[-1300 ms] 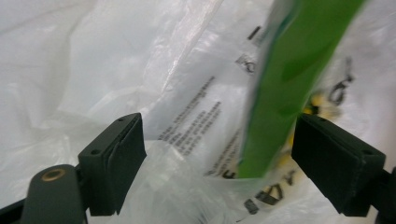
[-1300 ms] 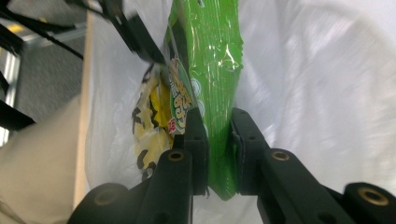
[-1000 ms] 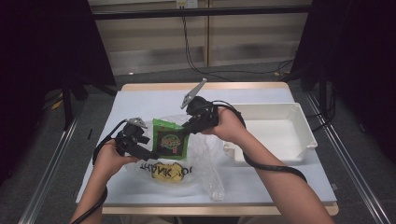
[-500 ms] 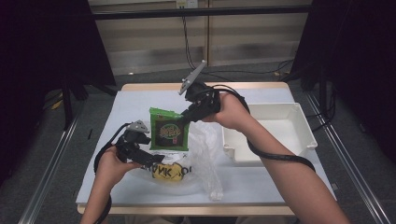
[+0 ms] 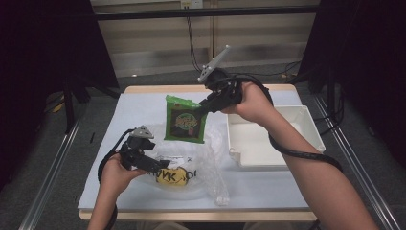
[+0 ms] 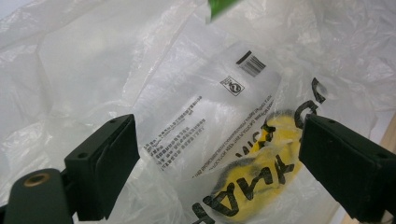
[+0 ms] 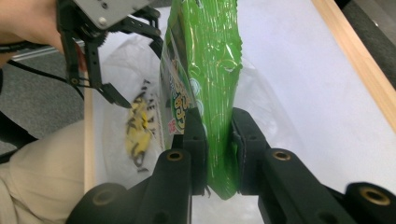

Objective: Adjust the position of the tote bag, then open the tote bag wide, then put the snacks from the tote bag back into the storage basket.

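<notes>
Green snack packet (image 5: 185, 120) is dangling mid-frame from my right tool (image 5: 205, 105), clamped on one corner — it's risking slipping; left tool (image 5: 162, 165), jaws apart, isn't gripping the plastic bag (image 5: 210, 158).

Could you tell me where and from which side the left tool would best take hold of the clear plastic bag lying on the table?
I would grip the loose, crumpled upper edge of the plastic bag, coming from the person's side, where the left tool already faces it with open jaws. The film there stands up in folds thin enough to pinch, while the printed yellow part lies flat. The right tool holds the green snack packet above.
</notes>
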`<state>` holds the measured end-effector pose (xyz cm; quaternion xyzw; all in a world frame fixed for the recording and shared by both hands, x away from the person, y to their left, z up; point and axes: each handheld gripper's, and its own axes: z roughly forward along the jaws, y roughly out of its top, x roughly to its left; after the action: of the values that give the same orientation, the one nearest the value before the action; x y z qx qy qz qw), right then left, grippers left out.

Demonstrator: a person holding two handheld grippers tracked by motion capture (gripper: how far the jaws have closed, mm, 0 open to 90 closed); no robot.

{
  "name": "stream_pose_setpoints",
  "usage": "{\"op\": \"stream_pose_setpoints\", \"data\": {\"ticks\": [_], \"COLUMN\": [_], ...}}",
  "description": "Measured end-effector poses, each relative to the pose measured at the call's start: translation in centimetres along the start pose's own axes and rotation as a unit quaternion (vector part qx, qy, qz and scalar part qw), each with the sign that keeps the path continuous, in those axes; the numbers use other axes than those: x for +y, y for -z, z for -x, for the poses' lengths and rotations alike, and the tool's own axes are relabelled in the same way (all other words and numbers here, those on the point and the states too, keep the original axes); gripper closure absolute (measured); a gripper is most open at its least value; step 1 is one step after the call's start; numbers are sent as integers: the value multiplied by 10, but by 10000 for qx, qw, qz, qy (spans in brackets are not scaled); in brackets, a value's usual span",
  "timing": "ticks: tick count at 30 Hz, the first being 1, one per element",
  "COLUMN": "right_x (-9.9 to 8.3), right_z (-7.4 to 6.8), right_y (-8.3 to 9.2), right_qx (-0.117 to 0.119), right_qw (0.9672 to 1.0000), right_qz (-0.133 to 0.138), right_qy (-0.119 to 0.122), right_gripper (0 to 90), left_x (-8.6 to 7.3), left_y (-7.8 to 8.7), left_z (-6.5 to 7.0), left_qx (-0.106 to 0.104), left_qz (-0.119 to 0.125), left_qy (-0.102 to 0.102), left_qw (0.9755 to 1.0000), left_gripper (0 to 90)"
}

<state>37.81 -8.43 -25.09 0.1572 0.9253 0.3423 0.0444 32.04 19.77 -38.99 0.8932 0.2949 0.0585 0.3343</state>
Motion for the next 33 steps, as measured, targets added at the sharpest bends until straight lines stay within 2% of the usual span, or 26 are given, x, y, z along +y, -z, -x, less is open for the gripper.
{"op": "stream_pose_setpoints", "data": {"ticks": [4,7,11,14,18,24,27,29,33], "right_x": [-8,-15,-26,-32,-40,-50,-58,-64,-75], "right_z": [9,16,24,29,36,47,52,56,62], "right_y": [10,18,30,39,50,62,67,69,72], "right_qx": [-19,-163,-262,-289,-428,-577,-618,-613,-694], "right_qw": [10000,9998,9994,9991,9983,9975,9968,9963,9954], "right_qz": [51,33,47,89,127,0,-9,17,-94], "right_qy": [-82,-111,-232,-306,-377,-420,-509,-595,-660], "right_gripper": [783,782,782,781,780,780,780,780,779], "left_x": [-1,1,3,4,2,-2,0,1,1], "left_y": [-4,-8,-11,-12,-13,-15,-17,-18,-19], "left_z": [0,1,2,2,2,0,1,3,4], "left_qx": [25,-27,-105,-119,-109,-102,-160,-149,-156], "left_qz": [-63,-99,-50,-42,-17,-74,-14,-19,-14], "left_qy": [-14,0,25,10,89,114,122,55,85], "left_qw": [10000,9999,9999,9999,9999,9999,9998,9999,9998], "left_gripper": [115,111,103,90,86,83,81,80,79]}}
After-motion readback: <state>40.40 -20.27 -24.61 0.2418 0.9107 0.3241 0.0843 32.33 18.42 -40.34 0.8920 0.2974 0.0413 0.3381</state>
